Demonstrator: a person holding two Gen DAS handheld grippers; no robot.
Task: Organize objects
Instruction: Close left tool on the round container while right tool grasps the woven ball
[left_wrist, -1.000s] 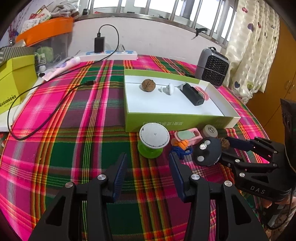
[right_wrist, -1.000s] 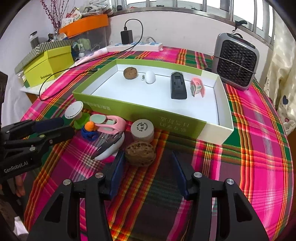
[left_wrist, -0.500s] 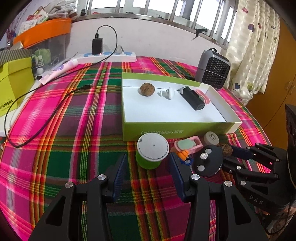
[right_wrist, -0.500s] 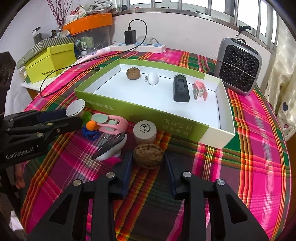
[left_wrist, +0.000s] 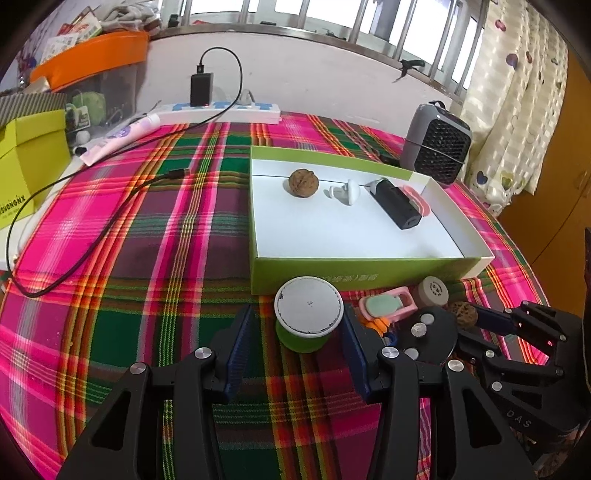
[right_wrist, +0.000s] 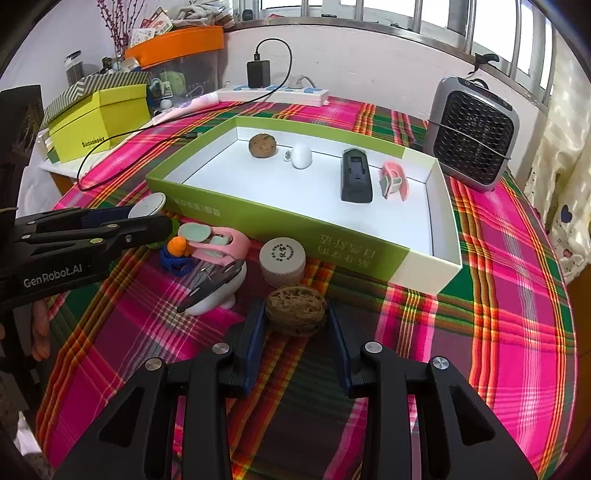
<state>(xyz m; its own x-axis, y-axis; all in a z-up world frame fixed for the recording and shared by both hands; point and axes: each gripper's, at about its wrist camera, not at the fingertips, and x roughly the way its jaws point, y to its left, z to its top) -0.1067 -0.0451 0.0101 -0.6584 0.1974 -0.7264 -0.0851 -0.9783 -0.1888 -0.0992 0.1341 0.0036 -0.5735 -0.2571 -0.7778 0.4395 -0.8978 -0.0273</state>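
Observation:
A green-sided box with a white floor holds a walnut, a white earbud, a black device and a pink holder. In front of it lie loose items. My left gripper is open around a green spool with a white top; a gap shows at the left pad. My right gripper is shut on a second walnut that rests on the cloth. Beside it are a beige round jar, a pink clip and a white stand with a black disc.
A grey fan heater stands right of the box. A power strip with a black charger and a long cable lies at the back. A yellow box and an orange-lidded bin sit at the left. Plaid cloth covers the table.
The right gripper's jaws closed in onto the walnut on the cloth. The left gripper moved forward, so the green spool now sits between its fingers.

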